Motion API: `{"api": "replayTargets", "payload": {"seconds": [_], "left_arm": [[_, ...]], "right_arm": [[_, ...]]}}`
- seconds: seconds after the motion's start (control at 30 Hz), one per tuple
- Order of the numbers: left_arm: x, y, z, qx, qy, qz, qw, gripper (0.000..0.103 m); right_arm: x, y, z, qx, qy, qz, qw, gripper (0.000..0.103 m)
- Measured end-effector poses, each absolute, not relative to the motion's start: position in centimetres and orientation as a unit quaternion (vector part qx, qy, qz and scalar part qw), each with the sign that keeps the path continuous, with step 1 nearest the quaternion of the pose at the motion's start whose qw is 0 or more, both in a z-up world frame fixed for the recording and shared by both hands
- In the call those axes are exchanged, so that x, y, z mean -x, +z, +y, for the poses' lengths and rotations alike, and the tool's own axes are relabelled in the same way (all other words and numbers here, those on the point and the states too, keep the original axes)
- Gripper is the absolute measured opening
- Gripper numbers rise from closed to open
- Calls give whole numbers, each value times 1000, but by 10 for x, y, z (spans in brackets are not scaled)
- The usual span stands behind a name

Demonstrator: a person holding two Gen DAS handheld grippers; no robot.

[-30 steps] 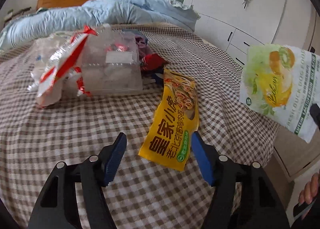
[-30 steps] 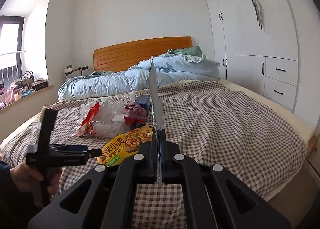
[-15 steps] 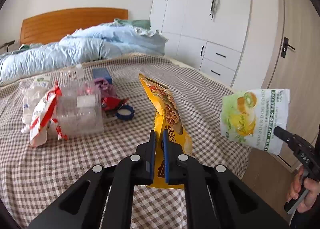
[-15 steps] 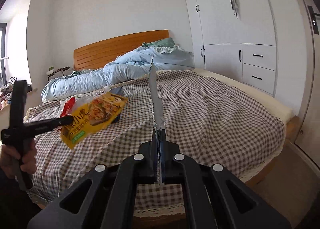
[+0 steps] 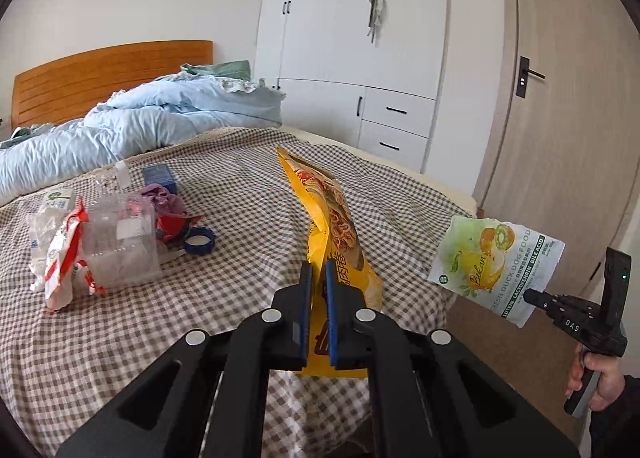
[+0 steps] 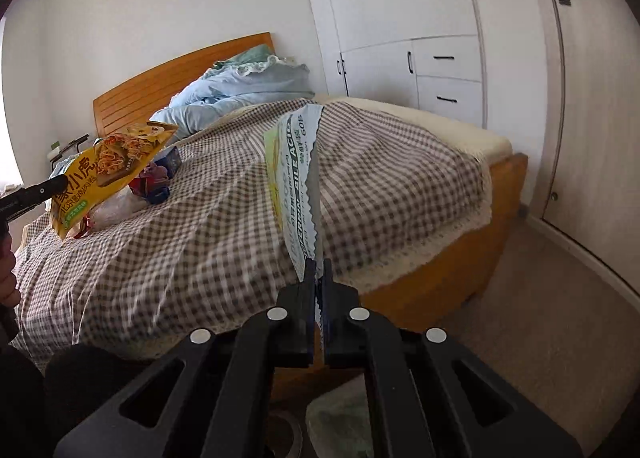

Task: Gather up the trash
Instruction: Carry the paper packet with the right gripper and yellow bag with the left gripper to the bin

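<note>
the left tongs (image 5: 316, 278) are clamping the lower end of a flat yellow snack packet printed with noodles (image 5: 334, 225), holding it up off the brown-and-white checked bedspread (image 5: 240, 209) so it is standing edge-on above the bed's near side. the right tongs (image 6: 317, 278) are pinching a white-and-green dog food pouch with fruit artwork (image 6: 294, 177), which is hanging clear of the bed beyond its foot-end corner, above the beige floor (image 6: 560, 318). more rubbish is lying on the bedspread well to the left of the yellow packet: a clear plastic box (image 5: 120, 246), a red-and-white wrapper (image 5: 60, 262) leaning against it, a blue ring-shaped cap (image 5: 199, 244) and a small blue carton (image 5: 160, 175).
</note>
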State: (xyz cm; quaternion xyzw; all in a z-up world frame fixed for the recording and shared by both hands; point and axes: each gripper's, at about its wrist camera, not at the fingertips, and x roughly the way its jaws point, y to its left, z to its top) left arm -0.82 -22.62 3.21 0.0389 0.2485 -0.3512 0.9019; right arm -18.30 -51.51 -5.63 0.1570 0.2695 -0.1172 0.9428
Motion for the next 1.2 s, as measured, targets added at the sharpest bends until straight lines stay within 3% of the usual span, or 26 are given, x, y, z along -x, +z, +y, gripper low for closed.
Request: {"api": "replayTargets", "payload": {"seconds": [0.27,0.83,0.87,0.9,0.93,1.03,1.2], "left_arm": [[40,-4,-288,-51,-413,303,857,4],[65,-38,-354,-34,-448,378,809,4],[65,-42,-357,-33,-446,389,805,4],[66,-46,-363,-35,-446,401,800,4],[68,-51,-367,-38,-445,408,796,4],[71,-63,-373,-37,-448,423,786,4],[69,-76,-381,-28,-448,448,773,4]], "right_arm": [[238,-88,-540,-241,-130,322,906,3],[219,-365,-584,-518,-155,500,677,4],[215,-376,-585,-510,-161,531,657,20],[212,-377,-586,-479,-184,560,651,43],[210,-370,-587,-458,-192,562,662,84],[208,-330,-588,-415,-216,543,698,83],[221,-239,-588,-424,-191,440,768,83]]}}
